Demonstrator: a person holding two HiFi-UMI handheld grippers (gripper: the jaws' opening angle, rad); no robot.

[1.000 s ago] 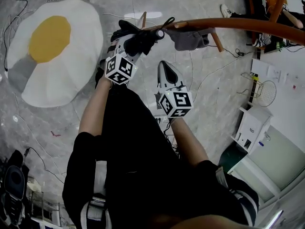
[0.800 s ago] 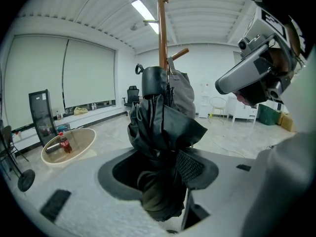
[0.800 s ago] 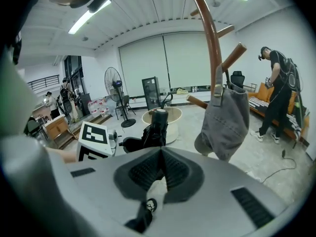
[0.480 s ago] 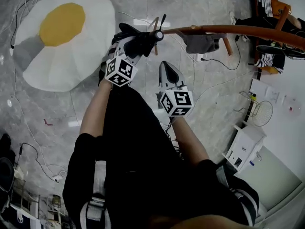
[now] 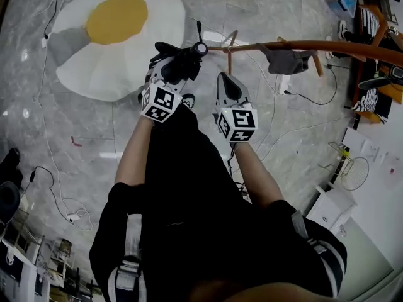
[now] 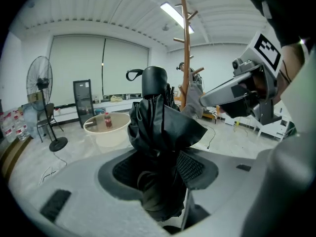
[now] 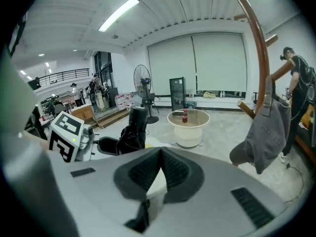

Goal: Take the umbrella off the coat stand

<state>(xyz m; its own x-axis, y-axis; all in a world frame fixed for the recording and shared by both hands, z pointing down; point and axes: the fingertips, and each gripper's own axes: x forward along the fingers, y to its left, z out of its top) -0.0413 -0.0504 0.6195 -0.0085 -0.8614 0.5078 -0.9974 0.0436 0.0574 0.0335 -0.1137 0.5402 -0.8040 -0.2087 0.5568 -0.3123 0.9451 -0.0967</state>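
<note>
Forearms, both bare, reach fwd from the black-clad torso, side by side, w/ both grippers slanting down toward the floor. Left gripper (image 5: 171, 67) is clamped on the black folded fabric umbrella (image 6: 159, 127): cloth bunched between its ribbed pads, rounded handle end up, strap loop off to one side. Umbrella is held in the air, clear of the tall brown wooden coat stand (image 5: 302, 43); in the left gripper view the stand is behind it and apart, though in the head view the umbrella's end sits just beside the stand's top. Right gripper (image 7: 159, 154) is just beside the left, jaws drawn together at the tips, nothing between them. Grey garment (image 5: 286, 61) hangs on a stand peg. Below: grey marble-look floor (image 5: 94, 143), w/ a fried-egg-shaped rug, white w/ yellow yolk (image 5: 119, 55), and loose thin cables (image 5: 63, 206). Room beyond: low round white bench (image 6: 106, 130) w/ a small red bottle (image 6: 106, 120) on it, black pedestal fan (image 6: 42, 98), wide blinds over windows, strip ceiling lights (image 6: 175, 15). Another person (image 7: 300, 83) is near the stand.
</note>
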